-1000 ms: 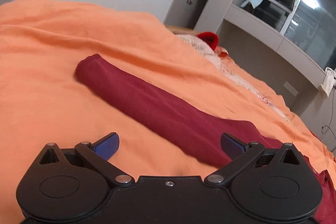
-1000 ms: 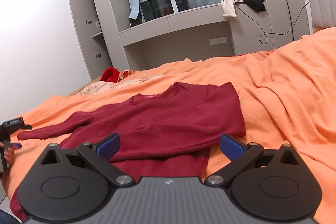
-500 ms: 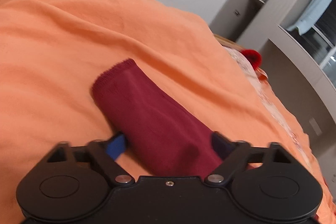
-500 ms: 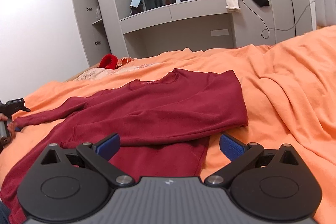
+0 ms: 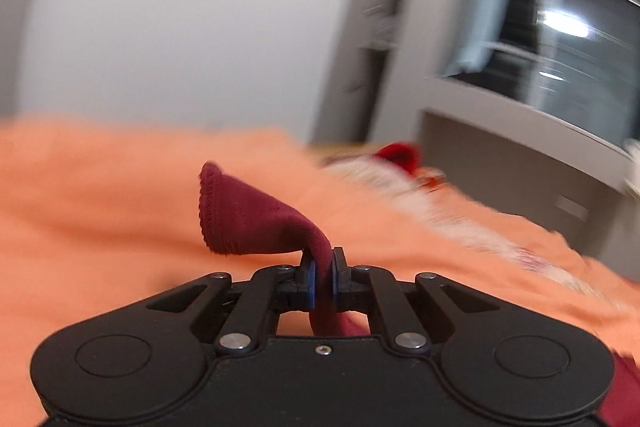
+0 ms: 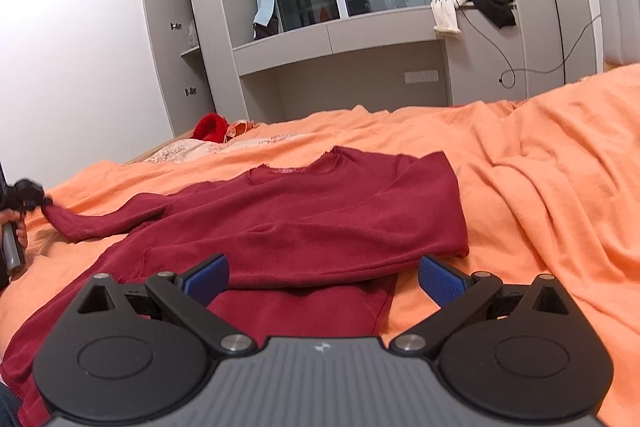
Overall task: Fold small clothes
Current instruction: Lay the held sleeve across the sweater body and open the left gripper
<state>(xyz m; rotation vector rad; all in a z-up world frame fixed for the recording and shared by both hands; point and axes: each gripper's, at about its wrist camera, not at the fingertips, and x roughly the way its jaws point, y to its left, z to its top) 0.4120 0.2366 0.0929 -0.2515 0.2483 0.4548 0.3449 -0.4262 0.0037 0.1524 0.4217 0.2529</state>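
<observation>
A dark red long-sleeved top lies spread on the orange bedspread, one sleeve folded across its body. Its other sleeve stretches left, where my left gripper pinches the cuff end. In the left wrist view my left gripper is shut on that sleeve, and the cuff flops up and to the left above the blue pads. My right gripper hovers open over the top's lower hem, with nothing between its fingers.
A red garment and pale patterned fabric lie at the far edge of the bed. Behind stand grey cupboards, a window ledge with clothes draped on it, and a dangling cable.
My left gripper closed on the sleeve near its cuff and lifted it off the bedspread, tilting upward. My right gripper stayed where it was, open.
</observation>
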